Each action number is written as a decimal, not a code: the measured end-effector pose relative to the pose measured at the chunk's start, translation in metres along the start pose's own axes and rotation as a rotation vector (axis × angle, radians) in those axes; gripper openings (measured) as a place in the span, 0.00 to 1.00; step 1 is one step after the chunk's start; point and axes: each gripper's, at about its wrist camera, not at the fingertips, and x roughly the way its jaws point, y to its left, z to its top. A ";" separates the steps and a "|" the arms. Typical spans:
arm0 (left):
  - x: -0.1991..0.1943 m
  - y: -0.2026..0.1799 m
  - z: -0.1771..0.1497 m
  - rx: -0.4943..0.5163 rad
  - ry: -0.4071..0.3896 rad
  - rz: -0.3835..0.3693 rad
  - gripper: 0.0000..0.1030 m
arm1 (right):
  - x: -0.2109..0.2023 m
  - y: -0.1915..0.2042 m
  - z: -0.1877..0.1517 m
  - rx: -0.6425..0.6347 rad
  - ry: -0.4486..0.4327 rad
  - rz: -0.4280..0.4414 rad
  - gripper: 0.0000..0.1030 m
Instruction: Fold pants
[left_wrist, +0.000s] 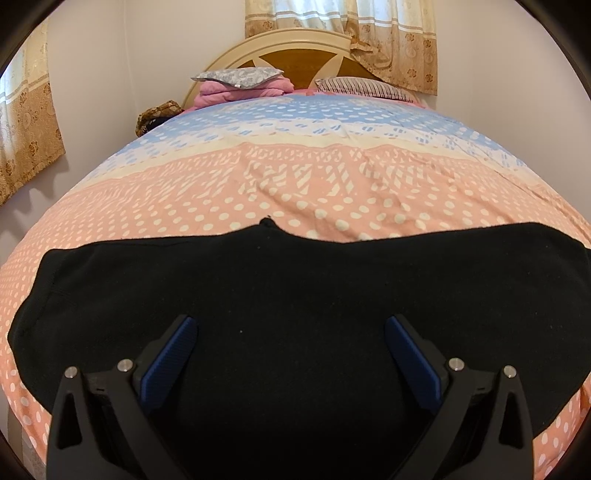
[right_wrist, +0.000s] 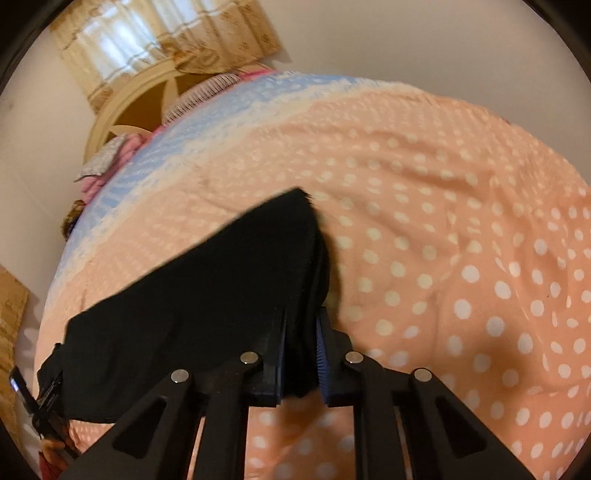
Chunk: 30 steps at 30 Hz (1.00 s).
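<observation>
Right gripper (right_wrist: 301, 354), nearest, is clamped on one end edge of the black pants (left_wrist: 295, 295), whose long axis runs leftward across the bedspread (left_wrist: 295, 177) beneath the spread-apart, empty left gripper (left_wrist: 290, 354).

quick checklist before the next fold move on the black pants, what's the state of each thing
1. Right gripper has cloth: ok, shut on the edge of the black fabric pants.
2. Left gripper ready: ok, open above the pants, holding nothing.
3. Pants lying flat: ok in the left view; the right end is lifted.
4. Landing area on the pink polka-dot bedsheet: ok, bare beyond the pants.
5. All layers caught in the right grip: cannot tell.
</observation>
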 end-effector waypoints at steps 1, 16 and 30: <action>0.000 0.000 0.000 -0.001 0.002 -0.001 1.00 | -0.004 0.003 0.001 0.005 -0.011 0.015 0.14; -0.021 0.013 0.003 -0.077 0.003 -0.084 1.00 | -0.011 0.266 -0.061 -0.563 0.102 0.409 0.14; -0.019 0.022 0.003 -0.090 -0.005 -0.082 1.00 | 0.033 0.326 -0.148 -0.770 0.133 0.577 0.77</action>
